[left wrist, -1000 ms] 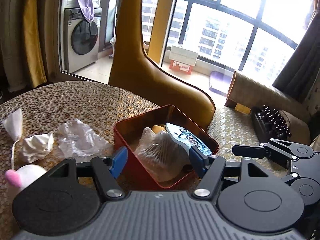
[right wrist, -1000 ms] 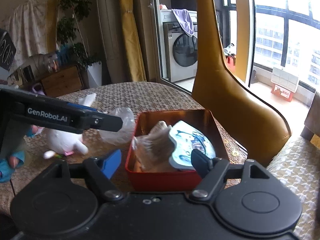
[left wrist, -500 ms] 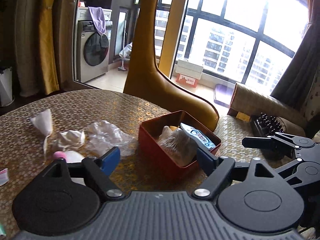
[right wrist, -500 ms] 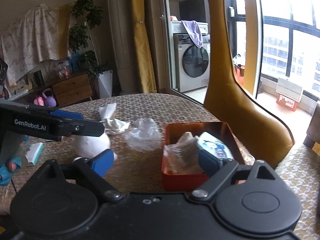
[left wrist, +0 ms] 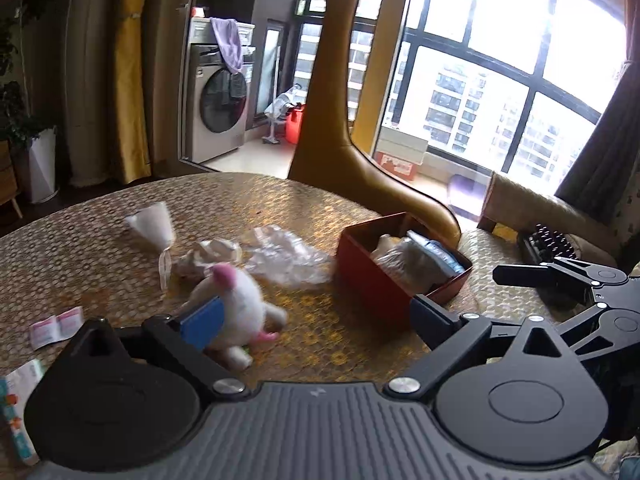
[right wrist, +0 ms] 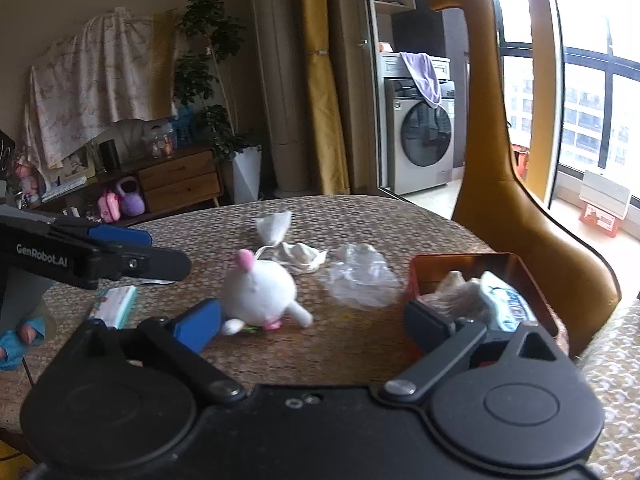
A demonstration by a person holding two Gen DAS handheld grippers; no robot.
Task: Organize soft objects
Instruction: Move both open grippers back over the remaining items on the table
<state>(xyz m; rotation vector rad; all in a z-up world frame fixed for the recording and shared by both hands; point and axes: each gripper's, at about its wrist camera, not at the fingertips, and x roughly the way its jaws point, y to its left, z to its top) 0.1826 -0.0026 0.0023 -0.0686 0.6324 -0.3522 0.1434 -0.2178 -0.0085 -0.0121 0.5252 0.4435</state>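
Item one: our left gripper point(left wrist: 316, 320), jaws spread wide and empty. Our right gripper point(right wrist: 312, 322), the same, wide and holding nothing.

Item two: small white plush toy with a pink ear point(left wrist: 236, 300), lying on its side on the gold-patterned tablecloth point(left wrist: 100, 236). In the left view it sits just inside the left jaw, partly behind its blue pad; in the right view it lies ahead of the left jaw, toward the gap between the jaws.

Item three: red rectangular tin box point(left wrist: 384, 280), beside and beyond the right jaw in both views. It already holds a crumpled translucent bag point(left wrist: 404, 256) and a blue-and-white soft packet point(left wrist: 438, 254).

Item four, loose goods beyond the jaws: crinkled clear plastic sheet point(right wrist: 356, 274), crumpled white cloth point(right wrist: 300, 256), small white tied pouch point(right wrist: 274, 226). Flat printed packets point(left wrist: 56, 326) lie outside the left jaw.

We judge the step in hand to be picking up the plush toy for the box. To do it well, we centre the round body between the pads, come down low enough to catch the bulk rather than an ear or a leg, and close gently, since the stuffing will give. The wide opening suits it. We keep the idle gripper out of the way.
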